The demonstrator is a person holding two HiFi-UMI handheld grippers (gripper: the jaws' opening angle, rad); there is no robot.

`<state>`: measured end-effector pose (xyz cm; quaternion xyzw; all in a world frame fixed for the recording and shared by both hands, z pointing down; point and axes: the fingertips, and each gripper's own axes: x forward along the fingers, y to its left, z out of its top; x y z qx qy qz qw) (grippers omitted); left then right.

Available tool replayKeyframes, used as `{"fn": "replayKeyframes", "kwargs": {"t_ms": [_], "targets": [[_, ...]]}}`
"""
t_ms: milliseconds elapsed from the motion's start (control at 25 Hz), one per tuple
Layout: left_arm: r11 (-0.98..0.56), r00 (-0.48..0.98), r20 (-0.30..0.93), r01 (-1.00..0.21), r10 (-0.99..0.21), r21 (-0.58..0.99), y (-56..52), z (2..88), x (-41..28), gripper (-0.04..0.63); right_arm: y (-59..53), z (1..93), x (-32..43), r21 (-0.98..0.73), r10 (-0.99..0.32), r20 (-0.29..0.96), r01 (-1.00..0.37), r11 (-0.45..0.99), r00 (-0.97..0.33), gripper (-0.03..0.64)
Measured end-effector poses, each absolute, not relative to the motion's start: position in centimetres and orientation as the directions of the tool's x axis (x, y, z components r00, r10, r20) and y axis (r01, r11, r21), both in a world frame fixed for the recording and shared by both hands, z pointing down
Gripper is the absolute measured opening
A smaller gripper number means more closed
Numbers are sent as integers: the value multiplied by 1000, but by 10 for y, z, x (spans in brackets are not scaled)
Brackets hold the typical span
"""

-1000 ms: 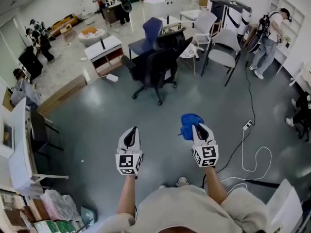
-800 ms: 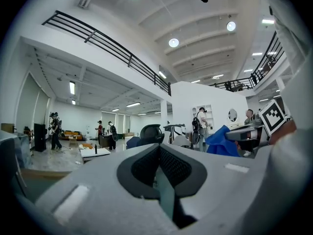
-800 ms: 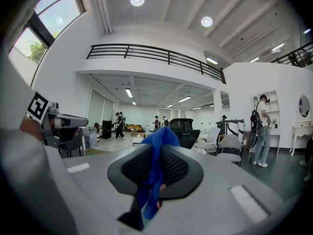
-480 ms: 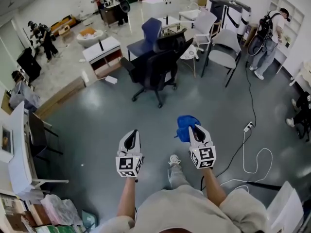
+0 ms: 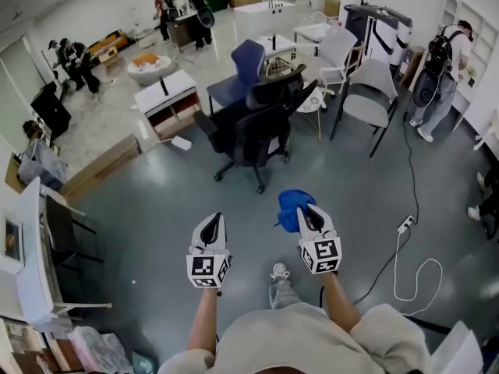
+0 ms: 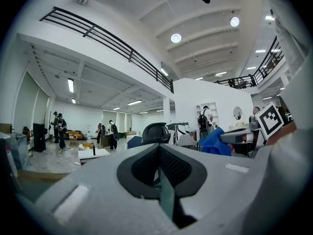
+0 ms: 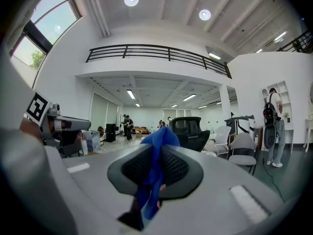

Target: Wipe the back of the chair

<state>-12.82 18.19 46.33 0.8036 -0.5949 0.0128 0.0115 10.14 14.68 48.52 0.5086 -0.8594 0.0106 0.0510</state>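
The black office chair (image 5: pixel 261 127) stands on the grey floor (image 5: pixel 156 201) well ahead of me, apart from both my grippers. In the right gripper view its dark back (image 7: pixel 188 130) rises just past my jaw tips. A second black chair sits close behind it, with a blue chair (image 5: pixel 242 61) beyond that.

My right gripper (image 5: pixel 309 215) is clamped on a blue cloth (image 5: pixel 291 203). The fabric is pinched between the two jaws and bunches up above their tips, with a strip hanging down inside the grip (image 7: pixel 151 180). My left gripper (image 5: pixel 210 228) hovers level beside it, near but not touching, with its jaws pressed together on nothing.

Both grippers hang in the air over bare floor, and my shoe (image 5: pixel 278 271) shows between them below. To my right stand two grey chairs (image 5: pixel 366 88), and a white cable (image 5: pixel 413 267) loops across the floor. Several people stand around tables at the far end of the room.
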Motion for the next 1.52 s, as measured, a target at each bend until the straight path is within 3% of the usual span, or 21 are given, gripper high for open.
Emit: {"fn": "replayKeyframes", "kwargs": {"t_ms": [760, 1240, 1520], "targets": [[-274, 273, 39, -962, -961, -15, -54, 445, -108, 0, -93, 471, 107, 22, -838, 84, -840, 542, -538, 43], [-265, 265, 97, -964, -959, 11, -98, 482, -141, 0, -136, 504, 62, 0, -813, 130, -820, 572, -567, 43], [-338, 340, 88, -940, -936, 38, -130, 491, -171, 0, -151, 514, 20, 19, -834, 156, -843, 538, -529, 43]]}}
